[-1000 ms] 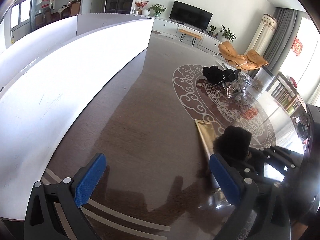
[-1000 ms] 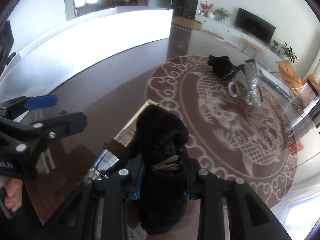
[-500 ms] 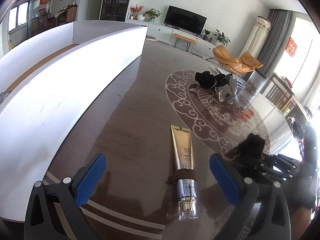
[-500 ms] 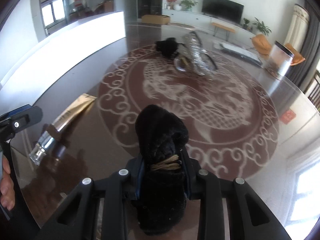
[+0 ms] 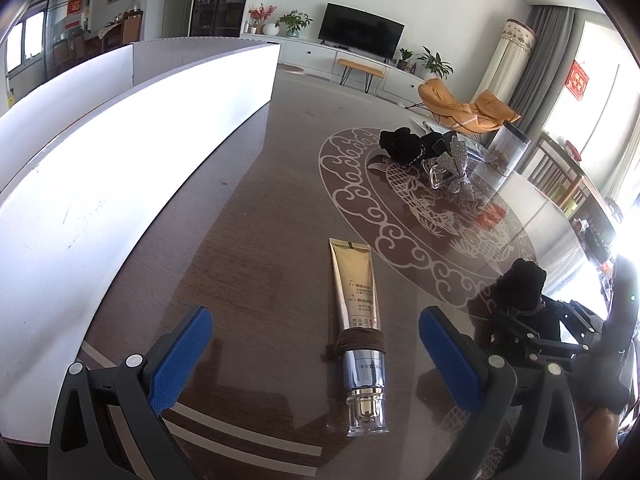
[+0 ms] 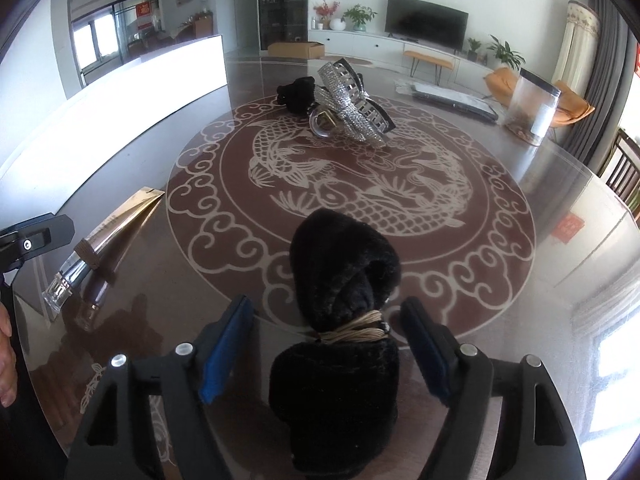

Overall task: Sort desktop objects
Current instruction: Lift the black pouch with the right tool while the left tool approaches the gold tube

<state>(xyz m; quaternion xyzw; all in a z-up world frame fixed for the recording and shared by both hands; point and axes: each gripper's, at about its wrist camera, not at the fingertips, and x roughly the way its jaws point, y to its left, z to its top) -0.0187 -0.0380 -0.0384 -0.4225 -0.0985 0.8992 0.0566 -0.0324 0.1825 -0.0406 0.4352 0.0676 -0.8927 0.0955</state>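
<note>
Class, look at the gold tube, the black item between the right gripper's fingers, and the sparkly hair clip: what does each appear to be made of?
Gold tube: likely soft plastic with metallic gold finish, mirror-silver collar and clear cap; it glints.
Black item: plush or faux fur, matte and fuzzy, bound with tan cord.
Hair clip: probably plastic covered in rhinestones or glitter; its silver surface sparkles.

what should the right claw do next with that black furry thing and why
Probably draw the right claw straight back. Its pads stand open on either side of the black furry hair tie, which lies on the glass table with gaps showing on both sides, so it looks released. Backing off avoids dragging it.
</note>
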